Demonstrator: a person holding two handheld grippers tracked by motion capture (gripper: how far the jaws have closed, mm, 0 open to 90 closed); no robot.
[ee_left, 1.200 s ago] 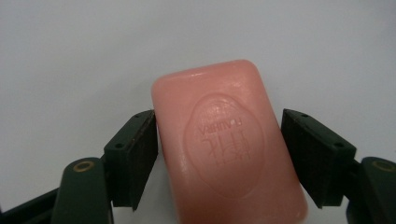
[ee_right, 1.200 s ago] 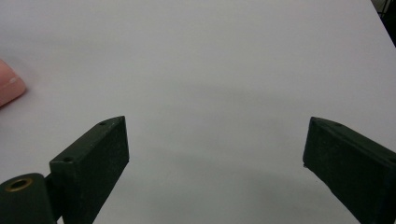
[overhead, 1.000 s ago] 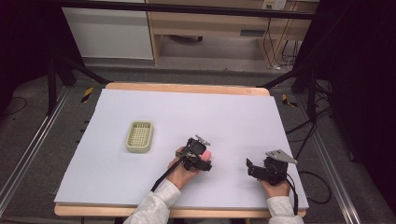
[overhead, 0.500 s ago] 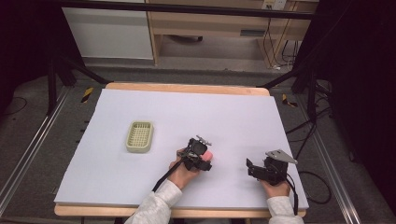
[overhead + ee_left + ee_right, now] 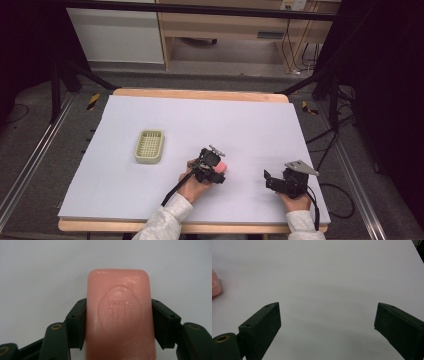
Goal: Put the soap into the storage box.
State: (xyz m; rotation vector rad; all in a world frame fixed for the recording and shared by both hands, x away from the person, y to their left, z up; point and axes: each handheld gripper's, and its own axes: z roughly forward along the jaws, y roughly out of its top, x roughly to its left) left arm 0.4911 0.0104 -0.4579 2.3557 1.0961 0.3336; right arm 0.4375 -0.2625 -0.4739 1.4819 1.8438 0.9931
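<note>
A pink bar of soap (image 5: pixel 118 315) with an embossed oval stamp lies on the white table sheet (image 5: pixel 225 120). My left gripper (image 5: pixel 118 320) is shut on it, and both black pads press its long sides. In the high view the soap (image 5: pixel 220 165) peeks out pink at the tip of the left gripper (image 5: pixel 218 170), near the table's front middle. The right gripper (image 5: pixel 268 180) rests to the right of it, jaws pointing left. Its jaws stand wide open over bare sheet (image 5: pixel 327 322), and one edge of the soap (image 5: pixel 215 286) shows far left.
A pale yellow-green slotted soap dish (image 5: pixel 149 146) sits left of the left gripper. The table's wooden front edge (image 5: pixel 225 227) runs just below both hands. Black cables trail from each gripper.
</note>
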